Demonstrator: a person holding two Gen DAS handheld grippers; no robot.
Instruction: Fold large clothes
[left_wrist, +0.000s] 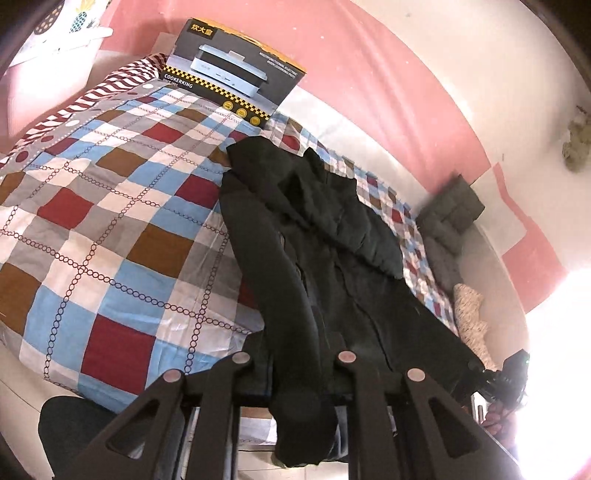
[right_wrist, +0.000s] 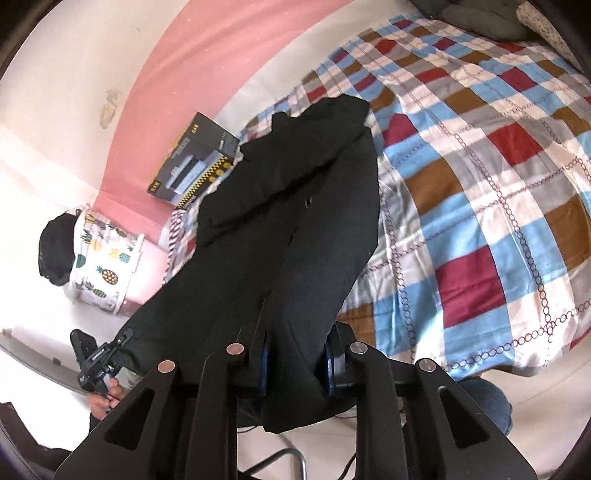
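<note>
Pink and white walls close in a small bedroom, and most of what shows is the bed (left_wrist: 110, 221) under a checked cover of red, blue, brown and grey squares. At its far edge by the wall stands a cooker box (left_wrist: 236, 77); dark grey cushions (left_wrist: 450, 210) are piled at the other end, and a pineapple-print cloth (right_wrist: 103, 258) hangs beside the bed.

Across the cover, from the near edge toward the wall, lies the black garment (left_wrist: 325, 258), long and heavy-looking, with a loose flap bunched near its far end. Its near end is raised off the bed between the two hands.

Left tongs (left_wrist: 295, 373) are pinched nearly closed on a thick fold of that near edge, which droops below them. Right tongs (right_wrist: 295, 354) are clamped on another bunch of the same edge, cloth filling the gap between the blue pads (right_wrist: 330, 363).

My guess is this is the first fold, carrying the near end over toward the far one. Risks from here: the bulky fabric may slide out of either narrow pinch under its own weight; uneven travel of the two hands would skew the crease; the bunched far flap could get trapped underneath; and a long sweep might nudge the box.
</note>
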